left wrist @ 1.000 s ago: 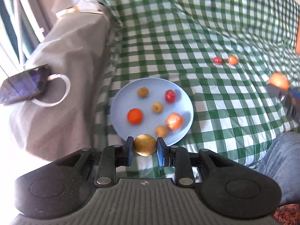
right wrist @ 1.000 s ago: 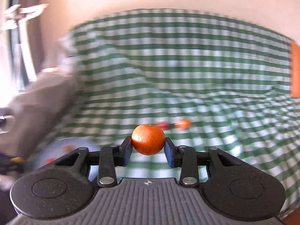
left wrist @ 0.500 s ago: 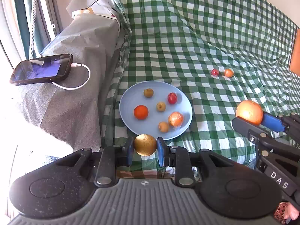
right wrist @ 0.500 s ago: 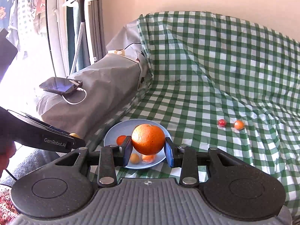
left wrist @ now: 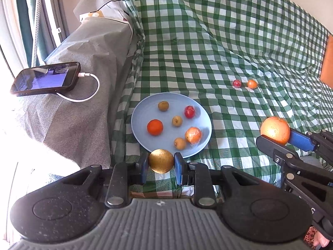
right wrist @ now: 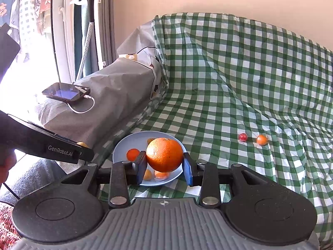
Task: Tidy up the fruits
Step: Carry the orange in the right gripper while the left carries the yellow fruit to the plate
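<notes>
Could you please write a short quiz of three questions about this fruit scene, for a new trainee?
1. True or false: the left gripper is shut on a golden round fruit.
2. How many fruits lie on the blue plate in the left wrist view? A) four B) six C) eight
3. Fill in: the right gripper is shut on a large ____.

Key:
1. True; both pads press on it.
2. B; six fruits lie there. Two more, a small red fruit and a small orange fruit, lie apart on the checked cloth.
3. orange.
</notes>
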{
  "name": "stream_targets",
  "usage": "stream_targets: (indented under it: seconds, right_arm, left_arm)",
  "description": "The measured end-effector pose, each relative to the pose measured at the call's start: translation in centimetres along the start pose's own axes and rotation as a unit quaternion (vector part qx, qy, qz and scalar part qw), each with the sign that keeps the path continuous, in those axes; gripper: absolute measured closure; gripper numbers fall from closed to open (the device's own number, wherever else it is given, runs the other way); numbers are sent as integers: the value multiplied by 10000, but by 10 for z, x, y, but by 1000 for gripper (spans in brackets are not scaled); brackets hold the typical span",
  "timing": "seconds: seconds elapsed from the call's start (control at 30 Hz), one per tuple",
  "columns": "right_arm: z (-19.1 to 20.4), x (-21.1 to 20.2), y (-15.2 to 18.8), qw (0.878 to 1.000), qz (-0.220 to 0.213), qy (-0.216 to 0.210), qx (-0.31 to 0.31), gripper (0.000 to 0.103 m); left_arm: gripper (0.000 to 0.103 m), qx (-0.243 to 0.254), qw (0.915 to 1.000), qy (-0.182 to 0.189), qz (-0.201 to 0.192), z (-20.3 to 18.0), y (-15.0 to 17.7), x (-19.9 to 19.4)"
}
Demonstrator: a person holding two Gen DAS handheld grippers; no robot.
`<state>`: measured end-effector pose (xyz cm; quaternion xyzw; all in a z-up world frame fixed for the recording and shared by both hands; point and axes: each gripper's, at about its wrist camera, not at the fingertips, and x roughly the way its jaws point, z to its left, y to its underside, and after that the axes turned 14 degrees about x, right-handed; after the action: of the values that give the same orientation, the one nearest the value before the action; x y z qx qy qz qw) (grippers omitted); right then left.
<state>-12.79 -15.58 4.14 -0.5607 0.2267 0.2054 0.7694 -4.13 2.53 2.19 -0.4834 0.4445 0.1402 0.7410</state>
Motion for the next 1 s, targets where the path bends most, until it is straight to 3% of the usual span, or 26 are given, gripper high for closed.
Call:
stream_targets:
  seconds: [0.67, 1.0]
  right_arm:
    - [-2, 17, 0, 9997, 226, 23, -34, 65]
    - [-3, 36, -4, 9993, 353, 62, -83, 65]
  left_arm:
    - [75, -154, 9998, -12, 85, 7, -4, 11]
    - [75, -290, 9995, -80, 56, 20, -23, 25]
